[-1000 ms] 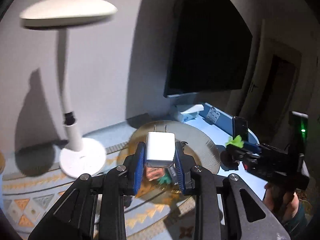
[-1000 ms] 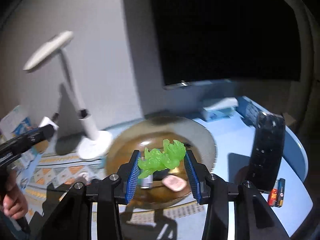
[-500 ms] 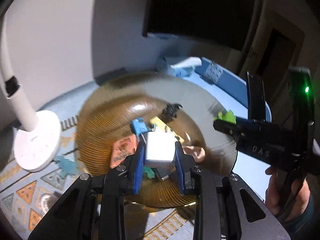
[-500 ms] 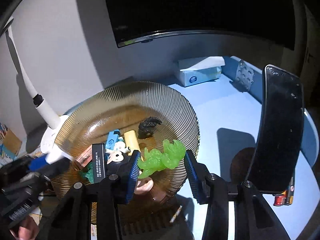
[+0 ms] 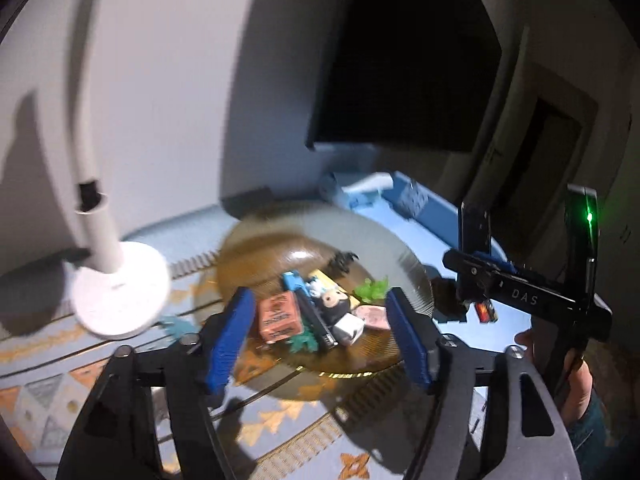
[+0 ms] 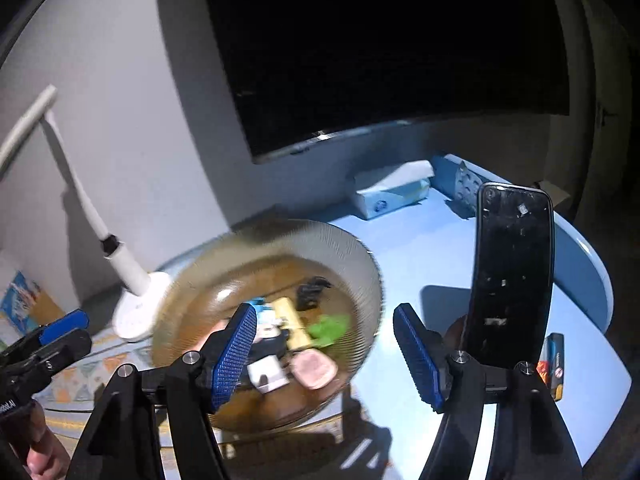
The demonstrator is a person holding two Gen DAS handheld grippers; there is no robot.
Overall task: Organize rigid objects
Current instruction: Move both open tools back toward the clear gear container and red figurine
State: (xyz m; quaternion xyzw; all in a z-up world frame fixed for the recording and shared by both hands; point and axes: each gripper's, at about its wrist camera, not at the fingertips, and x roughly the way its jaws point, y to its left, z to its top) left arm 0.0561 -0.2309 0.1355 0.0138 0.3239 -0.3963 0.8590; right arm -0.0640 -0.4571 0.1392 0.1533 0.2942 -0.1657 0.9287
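Note:
A ribbed amber glass bowl [image 5: 400, 248] holds several small items. Among them are a white charger plug [image 5: 349, 327], a green toy [image 5: 372, 290], an orange box [image 5: 278, 316] and a pink eraser [image 5: 374, 316]. My left gripper [image 5: 320, 332] hovers over the bowl's near side. Its jaws are opening and nothing sits between the pads. My right gripper [image 6: 324, 340] hangs over the bowl [image 6: 352, 240] too, jaws opening and empty. The green toy [image 6: 330, 330] and the charger [image 6: 268, 374] lie below it, blurred.
A white desk lamp's base [image 5: 120, 292] stands left of the bowl on a patterned mat [image 5: 48, 392]. A black phone [image 6: 512, 272] stands upright at the right, with a small pack [image 6: 554, 364] behind it. A tissue box [image 6: 392, 196] and dark monitor [image 6: 380, 40] are at the back.
Both grippers have opened. The white charger has left the left gripper and the green toy the right one; both now lie in the bowl. Both views have drawn back a little.

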